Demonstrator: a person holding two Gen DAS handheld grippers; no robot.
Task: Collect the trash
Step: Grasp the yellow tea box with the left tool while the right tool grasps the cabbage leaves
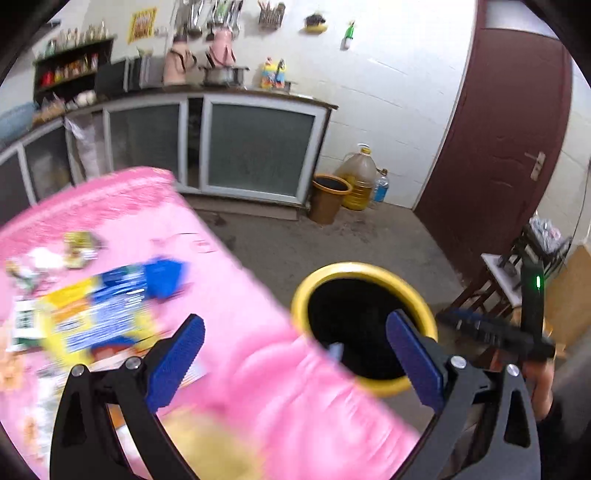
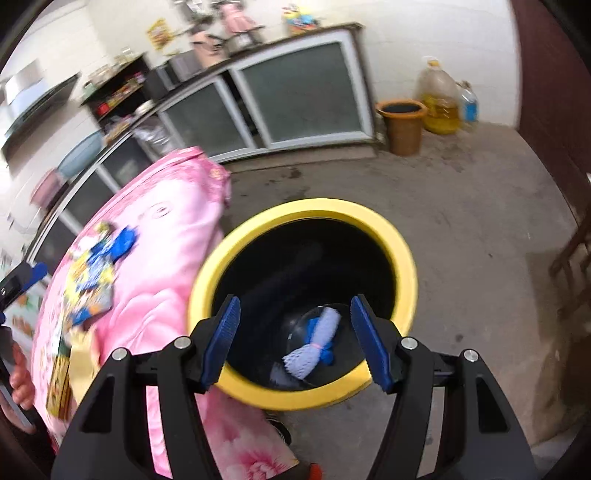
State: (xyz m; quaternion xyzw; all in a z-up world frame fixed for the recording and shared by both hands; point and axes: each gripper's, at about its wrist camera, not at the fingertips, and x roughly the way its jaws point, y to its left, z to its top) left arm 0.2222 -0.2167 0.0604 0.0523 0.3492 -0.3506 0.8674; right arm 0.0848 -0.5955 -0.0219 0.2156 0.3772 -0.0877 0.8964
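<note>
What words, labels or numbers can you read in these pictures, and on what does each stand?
None can be read.
Yellow wall poster: print too small.
Blue and yellow wrapper on the pink cloth: print blurred.
Oil jug: nothing legible.

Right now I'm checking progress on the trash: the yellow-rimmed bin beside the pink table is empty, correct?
Not empty. The right wrist view shows a blue-and-white wrapper already lying at the bottom of the yellow-rimmed bin, which does stand beside the pink table.
</note>
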